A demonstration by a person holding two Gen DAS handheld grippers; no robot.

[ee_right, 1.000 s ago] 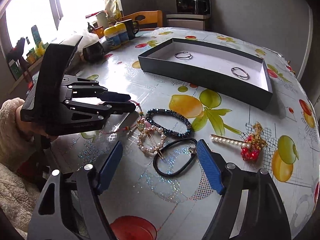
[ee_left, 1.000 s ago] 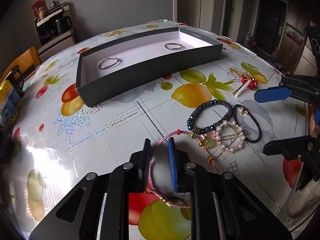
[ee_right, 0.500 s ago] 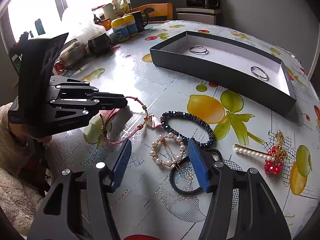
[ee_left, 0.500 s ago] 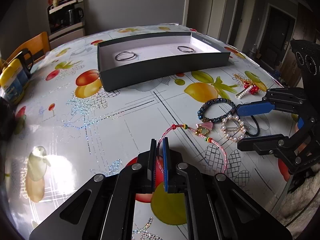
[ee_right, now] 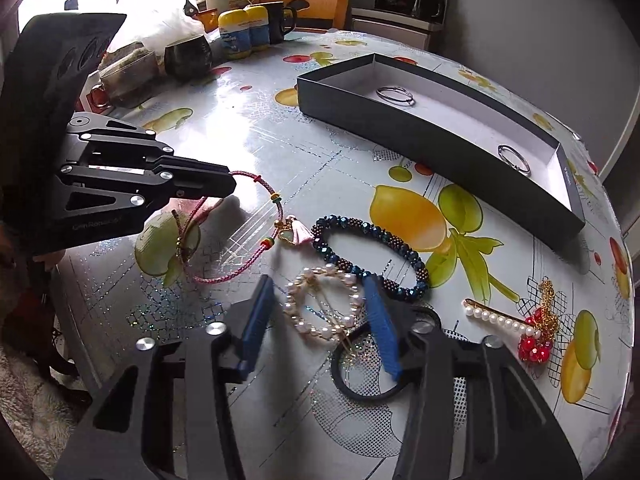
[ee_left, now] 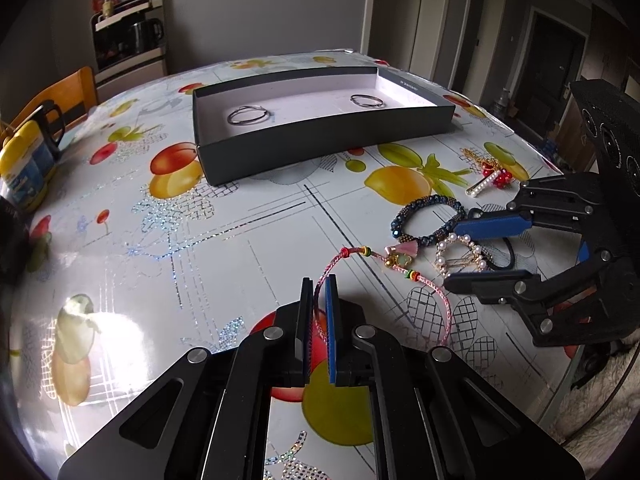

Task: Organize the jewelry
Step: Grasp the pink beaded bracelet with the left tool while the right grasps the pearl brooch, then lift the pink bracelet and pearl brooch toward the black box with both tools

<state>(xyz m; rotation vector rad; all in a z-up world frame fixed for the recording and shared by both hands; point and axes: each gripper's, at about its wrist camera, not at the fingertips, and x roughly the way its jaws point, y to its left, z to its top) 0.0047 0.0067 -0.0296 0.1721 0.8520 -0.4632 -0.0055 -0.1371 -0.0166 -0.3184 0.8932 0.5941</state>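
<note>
Though partly blurred, gripper lettering (ee_right: 97, 225) unreadable.

A home dining room or kitchen corner. A table (ee_left: 168, 240) covered in a glossy fruit-print oilcloth fills the view, with a wooden chair (ee_left: 60, 92) at ten o'clock. Behind it, at eleven o'clock, a small cabinet holds a kettle (ee_left: 146, 34). Mugs (ee_right: 282, 20) and yellow-lidded jars (ee_right: 244, 30) crowd the window side. Interior doors (ee_left: 424, 16) stand at one o'clock.
</note>
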